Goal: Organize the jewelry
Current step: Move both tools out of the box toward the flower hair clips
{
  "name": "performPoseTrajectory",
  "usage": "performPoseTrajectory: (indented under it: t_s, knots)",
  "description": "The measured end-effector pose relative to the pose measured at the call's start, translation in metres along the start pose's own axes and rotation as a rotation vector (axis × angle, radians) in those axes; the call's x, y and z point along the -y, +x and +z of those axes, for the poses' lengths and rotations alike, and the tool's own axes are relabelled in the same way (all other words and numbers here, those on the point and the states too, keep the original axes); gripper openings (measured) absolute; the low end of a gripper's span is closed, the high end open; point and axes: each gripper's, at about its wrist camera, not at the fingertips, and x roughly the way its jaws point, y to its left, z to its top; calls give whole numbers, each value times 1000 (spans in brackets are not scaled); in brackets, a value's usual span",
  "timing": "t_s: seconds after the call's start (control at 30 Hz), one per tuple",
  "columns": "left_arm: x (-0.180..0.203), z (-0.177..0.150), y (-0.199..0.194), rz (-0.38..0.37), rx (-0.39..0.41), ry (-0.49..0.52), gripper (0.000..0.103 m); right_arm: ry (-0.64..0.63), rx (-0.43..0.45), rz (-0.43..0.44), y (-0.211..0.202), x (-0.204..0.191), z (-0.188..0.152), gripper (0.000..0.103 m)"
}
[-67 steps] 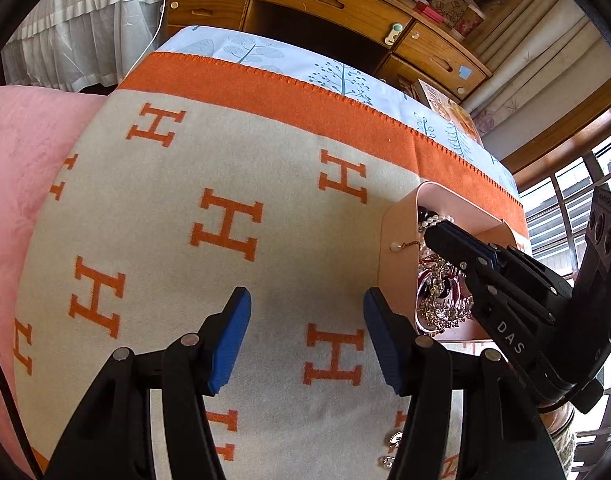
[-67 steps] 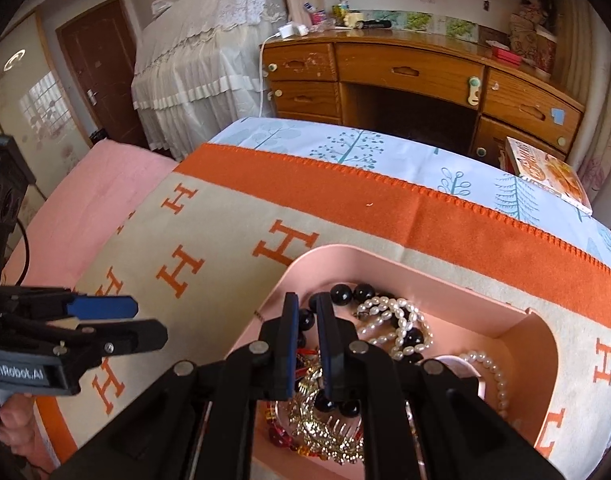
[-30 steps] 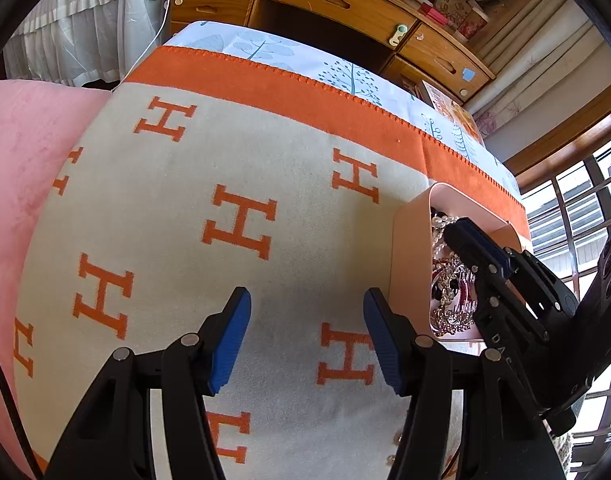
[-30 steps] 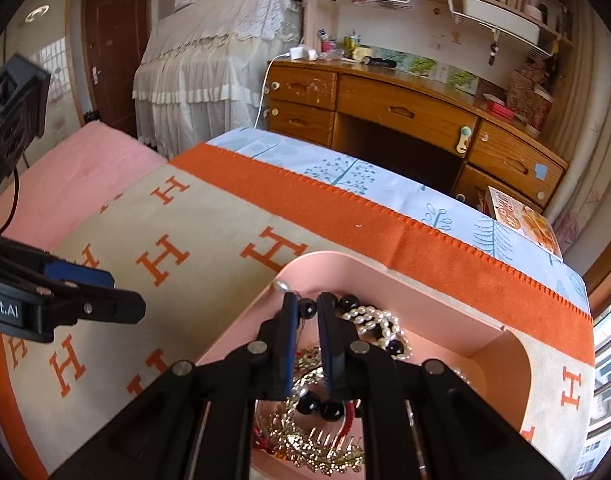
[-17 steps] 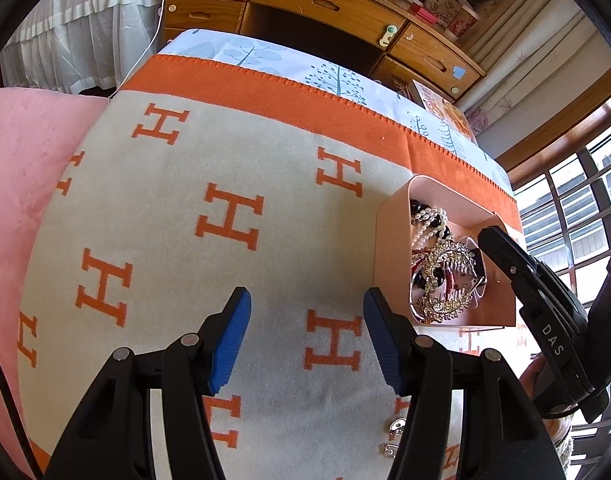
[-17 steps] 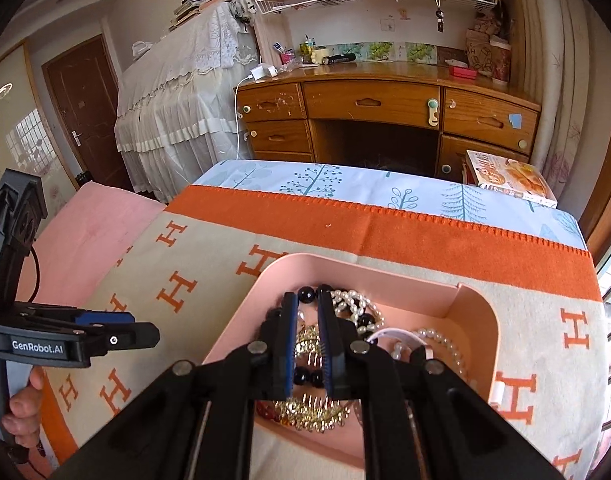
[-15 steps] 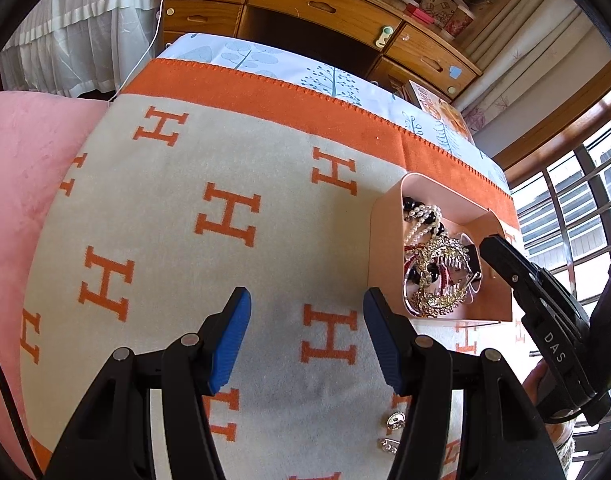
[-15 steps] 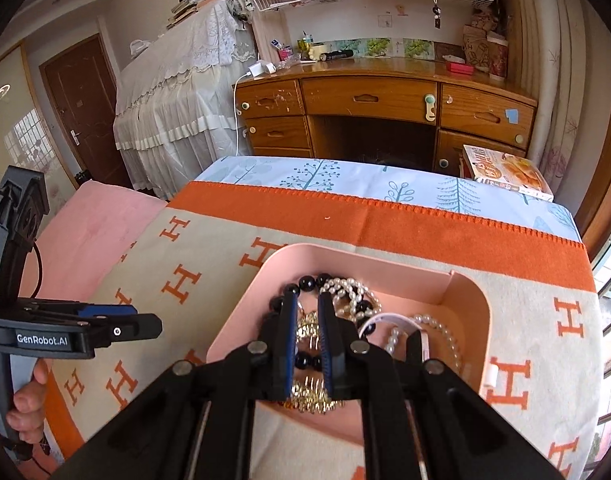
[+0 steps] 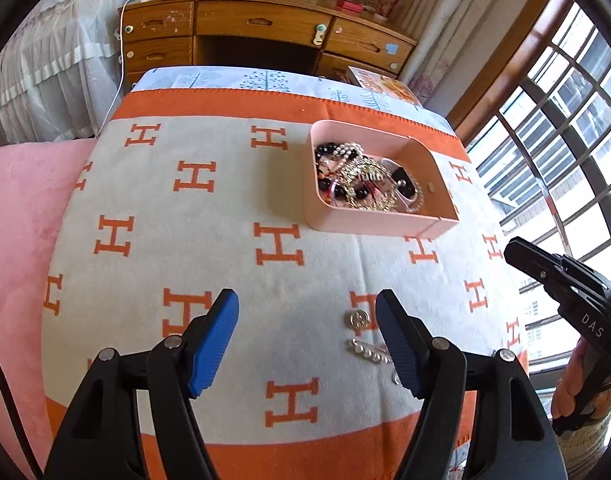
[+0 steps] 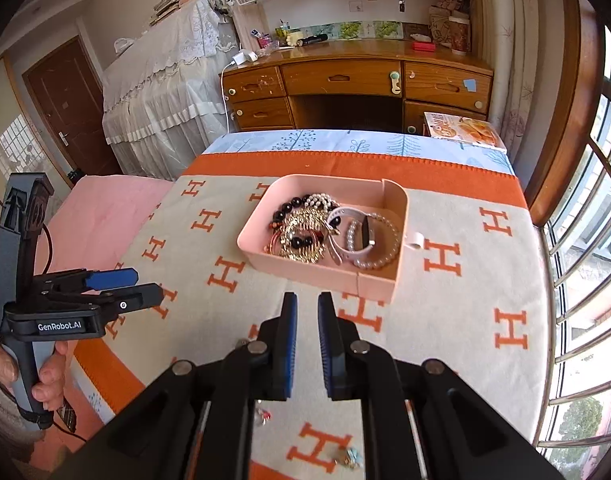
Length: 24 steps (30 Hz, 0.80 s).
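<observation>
A pink box (image 10: 305,270) sits on the H-patterned blanket (image 9: 177,240), holding black beads, a gold comb (image 10: 305,240), a white watch (image 10: 345,236) and a pearl bracelet (image 10: 381,256). My right gripper (image 10: 308,306) is shut with nothing in it, hovering short of the box's near wall. My left gripper (image 9: 307,320) hangs over the blanket left of the box (image 9: 345,224), its jaws opening and empty. A round silver piece (image 9: 358,318) and a crystal chain (image 9: 369,350) lie loose by its right finger. Small earrings (image 10: 347,458) lie under the right gripper.
A wooden desk (image 10: 345,76) stands beyond the bed's far end, with a magazine (image 10: 461,128) at its corner. A pink cushion (image 9: 21,220) borders the blanket on the left. Barred windows (image 10: 585,220) run along the right. A hand (image 10: 45,376) holds the left gripper's handle.
Both grippers have drawn back and up from the pink box. The right gripper's tips have left the box. The left jaws stand wider, and loose pieces now show by them.
</observation>
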Motion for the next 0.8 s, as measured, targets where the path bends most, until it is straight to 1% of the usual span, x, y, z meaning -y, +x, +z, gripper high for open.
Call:
performPoseTrajectory:
  t_s: [0.1,0.17,0.2,0.27,0.3,0.5,0.67,0.8]
  knots:
    - [16,-18,-12,-10,11,58,70,19,-2,-13,-22,9,-19,11]
    - [28,-29,-18,-17,20,94,72,44,-5,-16,-34,19,-32,12]
    - [34,-34,-20,-22,27,110,75,58,-9,-18,-38,23,-38,15]
    - [48,-44,-21,-31,36,147,76,80,-17,-30,-46,33,-53,34]
    - [56,-50,-21,-35,38,167,76,89,-16,-40,-49,37,-61,36]
    - [109,-81,1,-64,47,273,76,157,-6,-102,-58,64,-109,37]
    - [150,-102,34,-94,31,339,76,214,21,-97,-52,82,-147,37]
    - [169,-110,61,-89,7,352,76,211,40,-107,-48,89,-171,37]
